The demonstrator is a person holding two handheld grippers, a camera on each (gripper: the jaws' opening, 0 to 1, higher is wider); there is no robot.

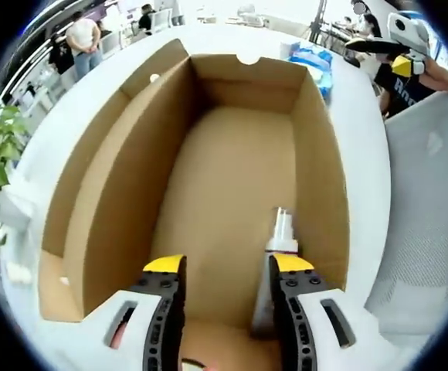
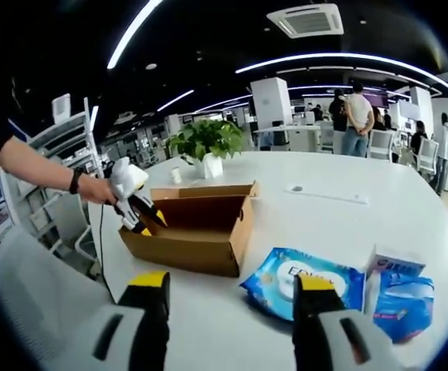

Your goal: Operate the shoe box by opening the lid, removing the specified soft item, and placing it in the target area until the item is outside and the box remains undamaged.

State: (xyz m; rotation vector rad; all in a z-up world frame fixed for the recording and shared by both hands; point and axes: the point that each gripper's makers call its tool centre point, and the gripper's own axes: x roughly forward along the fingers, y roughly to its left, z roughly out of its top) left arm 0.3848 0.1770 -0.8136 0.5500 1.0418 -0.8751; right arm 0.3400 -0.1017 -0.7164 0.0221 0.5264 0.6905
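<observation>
One shoe box [image 2: 189, 228], one spray bottle [image 1: 280, 239], two wipe packs [image 2: 305, 282].

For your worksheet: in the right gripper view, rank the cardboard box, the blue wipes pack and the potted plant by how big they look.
1. Cardboard box
2. Blue wipes pack, though it is nearer the camera
3. Potted plant, farthest away, so its real size is unsure

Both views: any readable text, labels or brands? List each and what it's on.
Blue wipes pack: white oval label with dark lettering, too blurred to read.
Blue-and-white packet beside it: print too small to read.
Spray bottle in the cardboard box: no legible label.
Dark shirt of the person in the left gripper view: white letters, cut off, unreadable.
</observation>
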